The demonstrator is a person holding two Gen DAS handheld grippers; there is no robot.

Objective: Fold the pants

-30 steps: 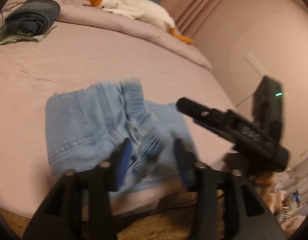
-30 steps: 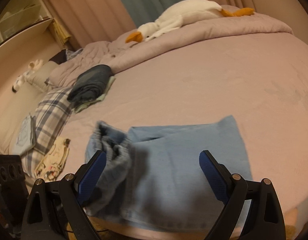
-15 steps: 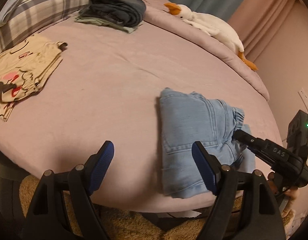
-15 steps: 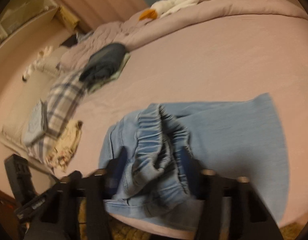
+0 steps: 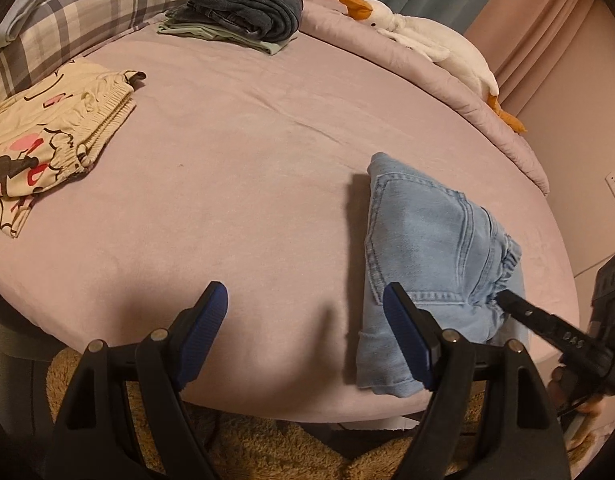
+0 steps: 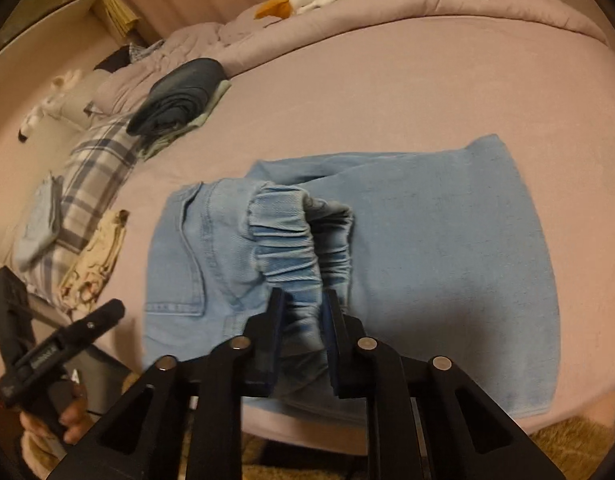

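Observation:
Light blue denim pants lie folded near the front right edge of the pink bed. In the right wrist view the pants have the waist part folded over the legs. My right gripper is shut on the gathered elastic waistband and holds it just above the lower layer. It also shows in the left wrist view at the waistband. My left gripper is open and empty, left of the pants, over the bed's front edge.
Folded cream patterned pants lie at the left. A stack of dark folded clothes lies at the back by a plaid pillow. A white goose plush lies on the bunched duvet. Tan rug below.
My left gripper let go of the pants, opened and swung left. My right gripper closed on the waistband and carried it over the legs.

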